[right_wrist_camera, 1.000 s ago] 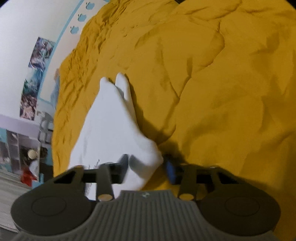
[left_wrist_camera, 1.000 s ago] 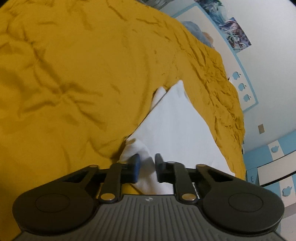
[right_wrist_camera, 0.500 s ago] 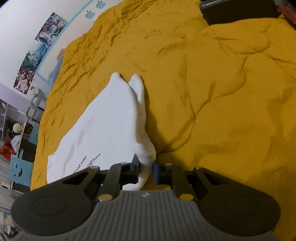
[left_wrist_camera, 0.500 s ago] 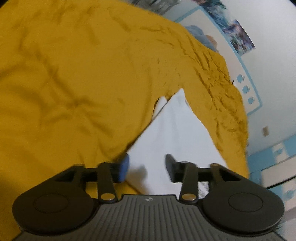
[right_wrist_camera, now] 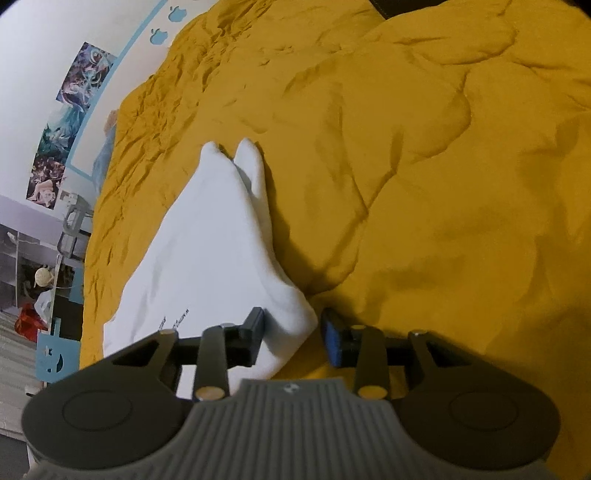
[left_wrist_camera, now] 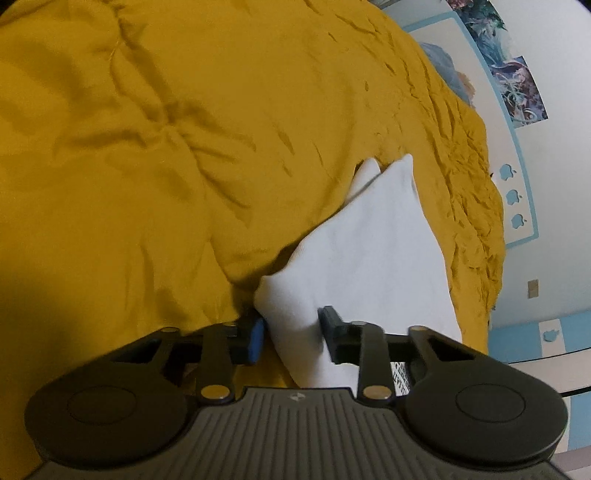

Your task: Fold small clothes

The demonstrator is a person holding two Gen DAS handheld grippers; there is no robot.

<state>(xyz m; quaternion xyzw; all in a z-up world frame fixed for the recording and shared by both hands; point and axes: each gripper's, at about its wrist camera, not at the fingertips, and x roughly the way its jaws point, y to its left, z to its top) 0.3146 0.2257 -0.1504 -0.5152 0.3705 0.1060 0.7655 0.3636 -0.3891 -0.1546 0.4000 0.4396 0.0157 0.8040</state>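
Observation:
A white garment (left_wrist_camera: 373, 251) lies folded flat on the mustard-yellow bedspread (left_wrist_camera: 147, 147). It also shows in the right wrist view (right_wrist_camera: 207, 251), with small dark print near its near edge. My left gripper (left_wrist_camera: 291, 338) is open, its fingers straddling the garment's near left corner. My right gripper (right_wrist_camera: 293, 338) is open, its fingers straddling the garment's near right corner. Neither pair of fingers is closed on the cloth. The garment's far end forms two small points.
The rumpled bedspread (right_wrist_camera: 424, 166) covers the whole bed. A white wall with posters (left_wrist_camera: 517, 85) and blue apple stickers (left_wrist_camera: 515, 197) runs along the far side. Shelving and clutter (right_wrist_camera: 37, 280) stand off the bed's end. A dark object (right_wrist_camera: 406, 5) lies at the far edge.
The left gripper went from nearly shut on the corner to open. The right gripper closed on its corner half a second ago and has opened again. The garment lies flat.

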